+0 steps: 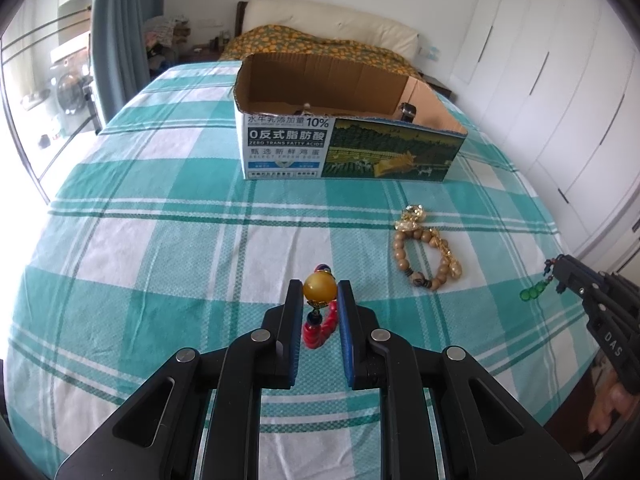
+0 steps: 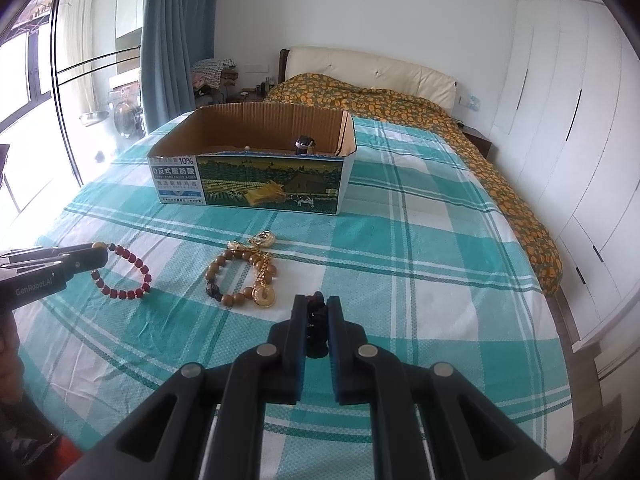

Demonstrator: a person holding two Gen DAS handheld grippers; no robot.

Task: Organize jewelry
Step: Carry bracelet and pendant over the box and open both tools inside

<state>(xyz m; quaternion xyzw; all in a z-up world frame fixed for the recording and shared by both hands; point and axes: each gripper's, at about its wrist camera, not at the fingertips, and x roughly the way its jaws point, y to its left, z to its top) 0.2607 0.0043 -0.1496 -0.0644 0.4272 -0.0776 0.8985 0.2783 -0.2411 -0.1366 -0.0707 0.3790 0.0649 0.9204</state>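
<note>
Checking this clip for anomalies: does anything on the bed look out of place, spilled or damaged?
Nothing stands out. The wooden bracelet lies loose on the sheet, its gold charms tangled across it. The box sits upright. The left gripper pinches the red bracelet, the right a dark pendant.

Light: bright daylight from the window [image 2: 24, 92] on the left, overexposed.
Edges: fisheye bending, dark corner vignette.
Focus: sharp centrally.

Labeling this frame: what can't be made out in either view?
- Cardboard box contents: near wall hides all but a dark item, both views.
- Piece in the right gripper: dark, mostly covered by the gripper; a green charm shows in left view.
- Red bead bracelet in the left gripper: partly hidden, left view.
</note>
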